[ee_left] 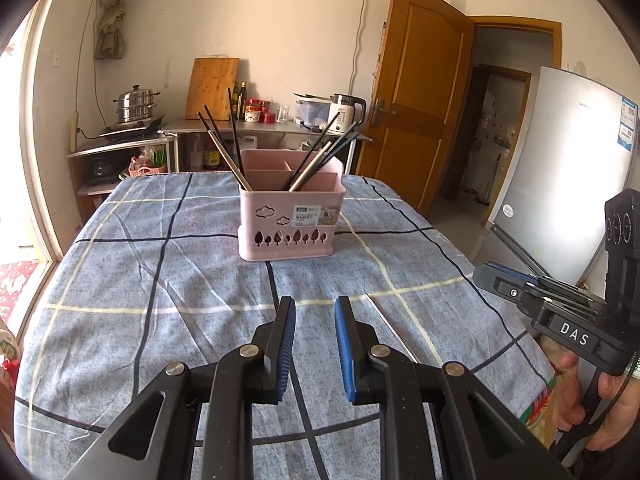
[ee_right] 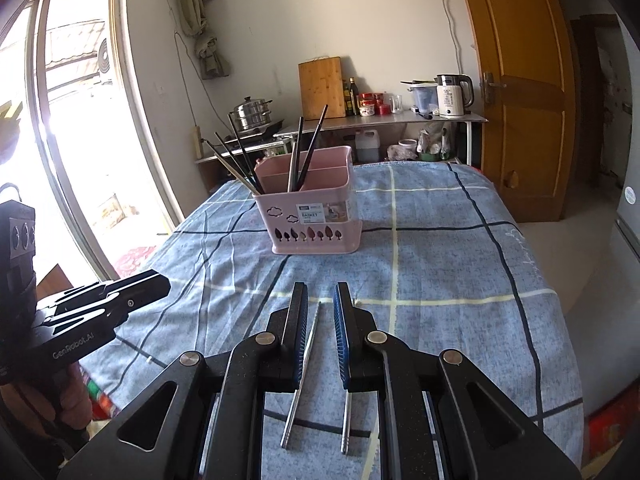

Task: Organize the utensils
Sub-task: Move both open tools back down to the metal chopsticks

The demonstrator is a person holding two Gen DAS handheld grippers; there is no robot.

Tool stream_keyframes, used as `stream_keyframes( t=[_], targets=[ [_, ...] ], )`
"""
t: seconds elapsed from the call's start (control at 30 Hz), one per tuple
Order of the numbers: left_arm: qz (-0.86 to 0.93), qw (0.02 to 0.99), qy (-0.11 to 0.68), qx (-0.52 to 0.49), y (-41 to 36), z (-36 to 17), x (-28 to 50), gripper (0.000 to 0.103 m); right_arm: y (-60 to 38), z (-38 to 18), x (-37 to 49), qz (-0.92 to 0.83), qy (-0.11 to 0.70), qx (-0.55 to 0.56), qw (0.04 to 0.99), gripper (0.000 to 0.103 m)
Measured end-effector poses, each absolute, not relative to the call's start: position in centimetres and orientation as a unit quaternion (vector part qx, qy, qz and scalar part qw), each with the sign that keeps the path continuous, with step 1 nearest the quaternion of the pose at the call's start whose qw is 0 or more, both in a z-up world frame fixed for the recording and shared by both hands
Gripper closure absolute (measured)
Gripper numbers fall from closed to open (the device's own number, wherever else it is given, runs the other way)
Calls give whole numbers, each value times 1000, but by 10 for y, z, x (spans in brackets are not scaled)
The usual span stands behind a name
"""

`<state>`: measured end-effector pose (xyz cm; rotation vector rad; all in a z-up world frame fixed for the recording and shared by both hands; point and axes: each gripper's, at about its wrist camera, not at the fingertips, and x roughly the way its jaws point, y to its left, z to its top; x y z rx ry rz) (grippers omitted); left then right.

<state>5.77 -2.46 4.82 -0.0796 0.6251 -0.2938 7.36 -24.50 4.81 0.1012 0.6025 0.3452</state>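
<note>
Two metal chopsticks [ee_right: 304, 364] are lying on the checked tablecloth [ee_right: 440, 240] directly beneath the right gripper [ee_right: 320, 300], their long axes running along its fingers, one showing between the narrowly parted, empty jaws. Nearby, the left gripper [ee_left: 315, 312] is hovering, equally narrow and empty. Ahead, across open cloth, the pink utensil basket [ee_right: 316, 220] is waiting.

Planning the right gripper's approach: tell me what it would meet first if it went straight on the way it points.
Probably the metal chopstick lying on the checked tablecloth between the right gripper fingers; the pink basket stands farther ahead. Depth is uncertain.
</note>
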Motion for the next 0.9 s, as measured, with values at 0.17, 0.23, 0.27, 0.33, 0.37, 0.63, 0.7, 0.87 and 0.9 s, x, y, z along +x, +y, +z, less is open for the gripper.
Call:
stream_keyframes(
  t=[0.17, 0.23, 0.27, 0.33, 0.37, 0.63, 0.7, 0.87, 0.9],
  targets=[
    [-146, 937, 316, -37, -29, 41, 60, 83, -247, 40, 75, 168, 305, 51, 936, 90],
    [-147, 935, 321, -37, -31, 38, 63, 83, -247, 36, 77, 167, 309, 51, 935, 90],
    [-147, 934, 324, -37, -32, 36, 65, 83, -247, 34, 78, 168, 311, 51, 934, 90],
    [-149, 931, 332, -37, -33, 31, 69, 83, -246, 30, 80, 168, 316, 49, 932, 90],
    [-149, 928, 339, -38, -35, 28, 72, 83, -246, 28, 82, 168, 320, 49, 931, 90],
    [-163, 903, 395, -49, -48, -6, 109, 83, -244, -1, 104, 166, 365, 41, 915, 90],
    [-166, 897, 407, -51, -53, -15, 119, 83, -245, -7, 111, 163, 374, 39, 912, 90],
    [-179, 877, 441, -64, -67, -35, 146, 83, -244, -24, 130, 162, 404, 33, 900, 90],
    [-178, 874, 448, -65, -70, -39, 151, 83, -243, -27, 133, 164, 408, 33, 898, 90]
  ],
)
